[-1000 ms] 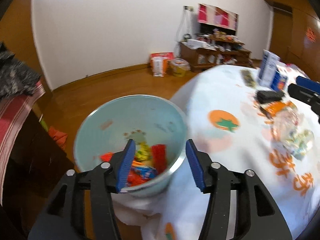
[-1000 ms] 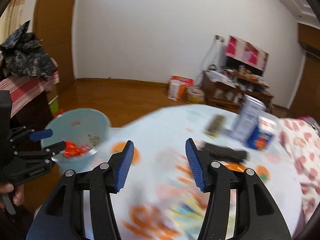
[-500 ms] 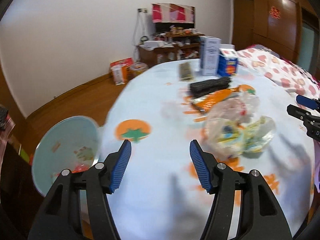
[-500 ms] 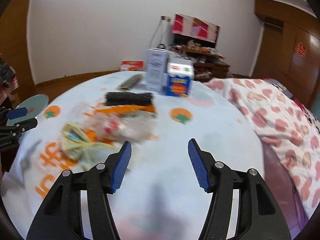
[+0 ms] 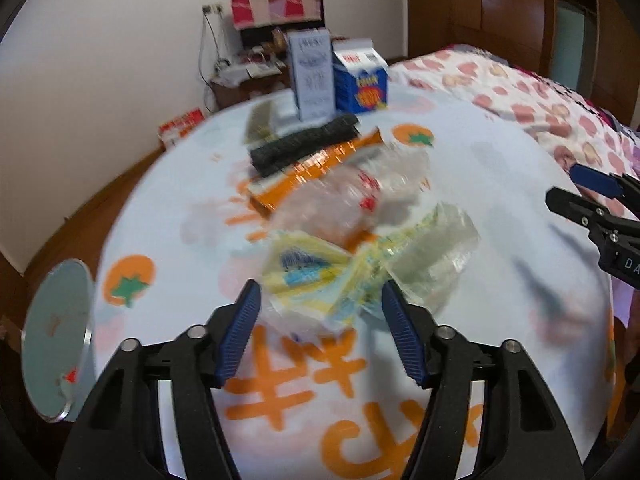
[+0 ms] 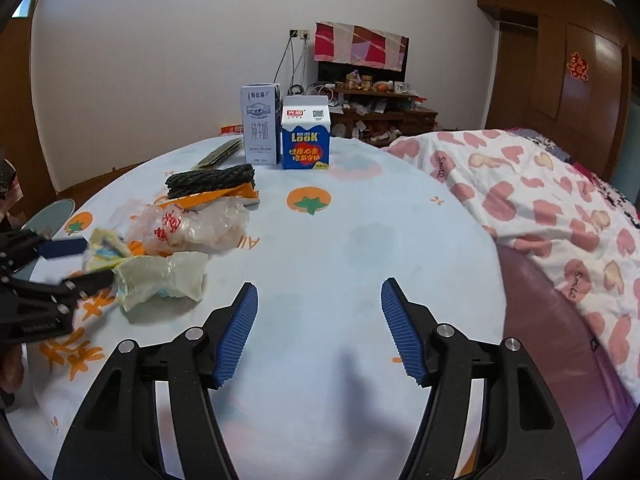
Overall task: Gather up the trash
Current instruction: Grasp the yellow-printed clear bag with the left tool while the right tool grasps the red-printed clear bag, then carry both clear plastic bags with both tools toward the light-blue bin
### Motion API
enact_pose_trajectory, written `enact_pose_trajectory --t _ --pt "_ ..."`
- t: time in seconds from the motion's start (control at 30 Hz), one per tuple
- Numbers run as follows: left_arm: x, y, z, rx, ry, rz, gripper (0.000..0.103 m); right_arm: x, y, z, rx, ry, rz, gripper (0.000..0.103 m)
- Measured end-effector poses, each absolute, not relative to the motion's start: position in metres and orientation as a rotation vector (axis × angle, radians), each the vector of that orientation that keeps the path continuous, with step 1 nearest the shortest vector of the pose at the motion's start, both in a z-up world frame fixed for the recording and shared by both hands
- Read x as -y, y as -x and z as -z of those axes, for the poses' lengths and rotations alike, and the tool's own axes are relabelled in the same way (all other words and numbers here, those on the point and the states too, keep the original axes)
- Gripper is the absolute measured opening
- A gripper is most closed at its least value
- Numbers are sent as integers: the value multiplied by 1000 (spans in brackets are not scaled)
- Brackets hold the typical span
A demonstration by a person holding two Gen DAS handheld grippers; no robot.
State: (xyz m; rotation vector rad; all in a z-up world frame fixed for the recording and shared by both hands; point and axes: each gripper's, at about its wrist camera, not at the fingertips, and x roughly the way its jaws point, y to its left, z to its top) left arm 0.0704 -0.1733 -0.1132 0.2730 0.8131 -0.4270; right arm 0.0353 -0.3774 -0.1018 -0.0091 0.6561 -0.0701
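The left gripper point(image 5: 320, 332) hovers low over the worktop point(image 6: 360, 248), jaws apart and just narrowing, around the near edge of a crumpled yellow wrapper point(image 5: 316, 280); contact is unclear. The right gripper point(image 6: 318, 332), jaws just widening, holds nothing over bare cloth. Beyond lie a clear plastic bag point(image 6: 200, 224), an orange packet point(image 6: 216, 198) and a dark roll point(image 6: 210, 180). 2 cartons point(image 6: 306, 138) stand farthest. A pale bin point(image 5: 60, 344) sits at far left.

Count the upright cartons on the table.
2. A tall pale carton and a blue-and-white carton stand side by side at the table's far edge, the blue one to its right. None seem hidden.
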Motion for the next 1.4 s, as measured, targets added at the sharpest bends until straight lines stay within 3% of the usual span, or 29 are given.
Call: enact_pose_trajectory --t 0.03,0.07,0.17,0.53,1.0,1.2,1.27,1.4 --pt "174 -70 116 -822 -274 441 33 377 -35 103 -656 6 67 64" --pt "175 -69 117 -833 -274 460 22 377 -36 105 -659 3 63 64" --pt "175 -64 115 -815 -285 475 8 377 -37 106 -664 -6 60 64" --pt "120 -54 60 -699 -214 418 5 360 -61 94 -665 -4 27 64" --pt "26 -86 76 -752 -139 170 5 310 -165 93 -757 4 -58 63" --pt "13 -85 85 -768 -128 162 5 293 -171 127 -901 24 -150 34" --pt "10 -85 85 -768 -116 162 5 291 -166 126 -906 21 -172 19" --pt "5 -83 80 -753 -102 153 5 281 -153 119 -880 52 -188 8"
